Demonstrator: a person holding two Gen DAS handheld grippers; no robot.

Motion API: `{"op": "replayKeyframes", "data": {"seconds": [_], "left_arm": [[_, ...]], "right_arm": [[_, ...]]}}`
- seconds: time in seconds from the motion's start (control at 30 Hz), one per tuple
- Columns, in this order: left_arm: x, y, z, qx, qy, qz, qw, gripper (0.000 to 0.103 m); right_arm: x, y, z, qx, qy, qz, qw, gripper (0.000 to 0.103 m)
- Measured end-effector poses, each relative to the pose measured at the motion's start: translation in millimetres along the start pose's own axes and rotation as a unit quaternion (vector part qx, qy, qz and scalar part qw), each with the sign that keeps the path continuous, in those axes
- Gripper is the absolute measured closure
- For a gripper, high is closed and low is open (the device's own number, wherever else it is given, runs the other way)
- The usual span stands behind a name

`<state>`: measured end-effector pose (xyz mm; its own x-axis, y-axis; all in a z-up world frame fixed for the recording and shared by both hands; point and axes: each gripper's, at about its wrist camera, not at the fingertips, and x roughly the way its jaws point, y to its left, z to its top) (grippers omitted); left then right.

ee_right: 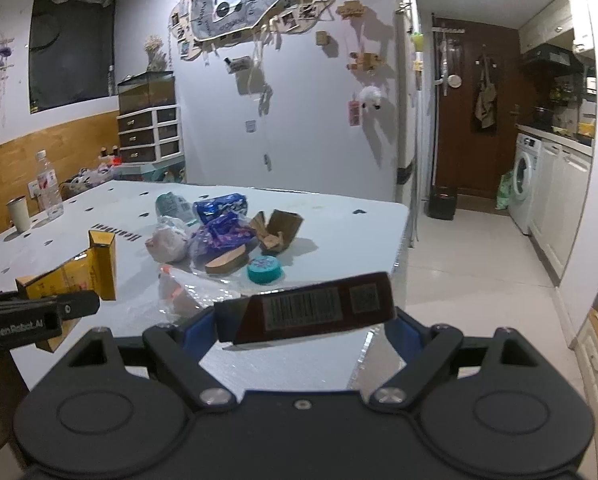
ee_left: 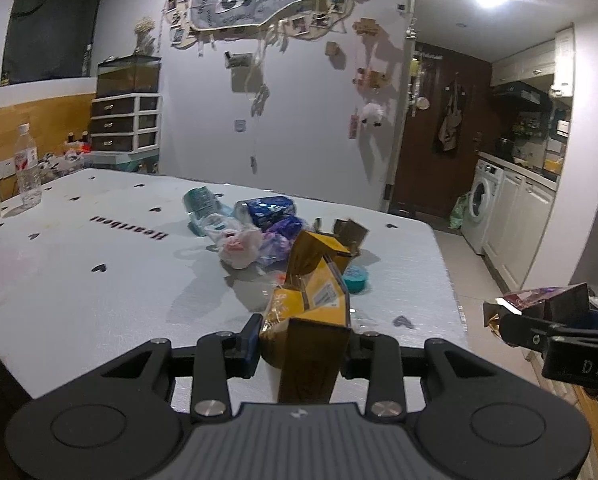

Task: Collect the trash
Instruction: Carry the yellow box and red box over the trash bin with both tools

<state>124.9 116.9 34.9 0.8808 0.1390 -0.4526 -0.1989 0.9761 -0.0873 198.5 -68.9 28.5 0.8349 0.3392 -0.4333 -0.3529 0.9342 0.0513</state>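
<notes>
My left gripper point(ee_left: 303, 340) is shut on a crumpled yellow carton point(ee_left: 311, 296), held above the near edge of the white table point(ee_left: 99, 280); in the right wrist view the same yellow carton point(ee_right: 75, 276) shows at the left. My right gripper point(ee_right: 303, 320) is shut across a flat dark box with a barcode point(ee_right: 311, 308), jaws wide around its length; in the left wrist view that dark box point(ee_left: 547, 300) appears at the far right. On the table lies a trash pile: a blue can point(ee_right: 219, 204), a crushed bottle point(ee_right: 171, 204), a white bag point(ee_right: 167, 244), a purple wrapper point(ee_right: 227, 232), brown cardboard point(ee_right: 279, 232), a teal lid point(ee_right: 263, 270).
A water bottle point(ee_right: 49, 188) and a white cup point(ee_right: 19, 214) stand at the table's far left. A drawer unit point(ee_right: 151, 132) sits against the back wall. To the right, tiled floor runs to a brown door point(ee_right: 471, 120) and a washing machine point(ee_right: 525, 184).
</notes>
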Motion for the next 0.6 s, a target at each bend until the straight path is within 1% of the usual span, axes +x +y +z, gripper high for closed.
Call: {"op": "replayKeyframes", "data": {"seconds": [0.27, 0.6], "left_arm": [[-7, -38, -5, 0.025, -0.008, -0.032, 0.9991, 0.065], [-3, -106, -16, 0.056, -0.002, -0.094, 0.9940, 0.066]], "right_arm": [[-28, -35, -12, 0.016, -0.010, -0.033, 0.999, 0.014], [-58, -96, -31, 0.042, -0.012, -0.087, 0.995, 0.014]]}}
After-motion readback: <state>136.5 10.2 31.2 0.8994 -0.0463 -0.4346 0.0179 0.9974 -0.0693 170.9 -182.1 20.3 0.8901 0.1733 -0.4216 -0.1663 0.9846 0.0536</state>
